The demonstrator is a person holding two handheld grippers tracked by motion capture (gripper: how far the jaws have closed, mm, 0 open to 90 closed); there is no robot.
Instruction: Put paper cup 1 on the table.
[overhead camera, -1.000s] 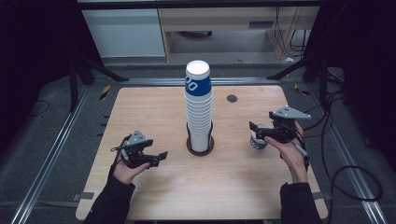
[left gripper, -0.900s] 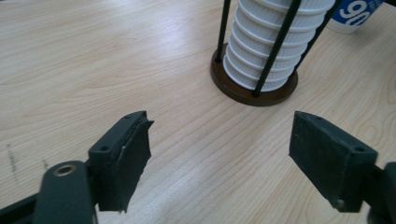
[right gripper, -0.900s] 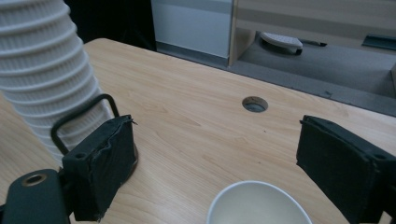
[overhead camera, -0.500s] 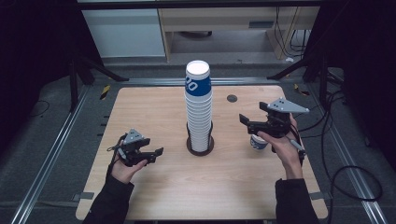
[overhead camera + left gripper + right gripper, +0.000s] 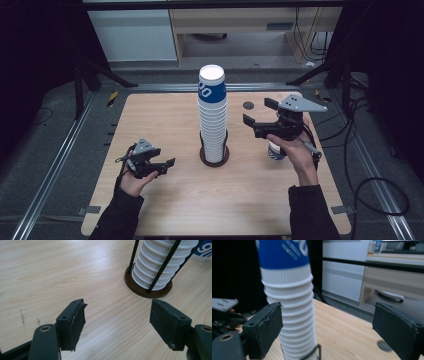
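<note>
Both grippers are mine. Right gripper (image 5: pixel 257 115) hangs in the air beside the tall stack of white ribbed paper cups (image 5: pixel 212 120), whose top cup is blue; its jaws have just been opening and stand wide with nothing between them. A single blue-and-white paper cup (image 5: pixel 274 151) stands on the light wooden table (image 5: pixel 165 200) under my right hand (image 5: pixel 295 150). The stack sits in a round dark brown holder with black rods (image 5: pixel 150 291) at mid-table. My left gripper (image 5: pixel 162 165) rests low near the table's left, jaws apart and empty, having just parted a little.

Dim room, pale cabinet (image 5: pixel 132 35) behind.
</note>
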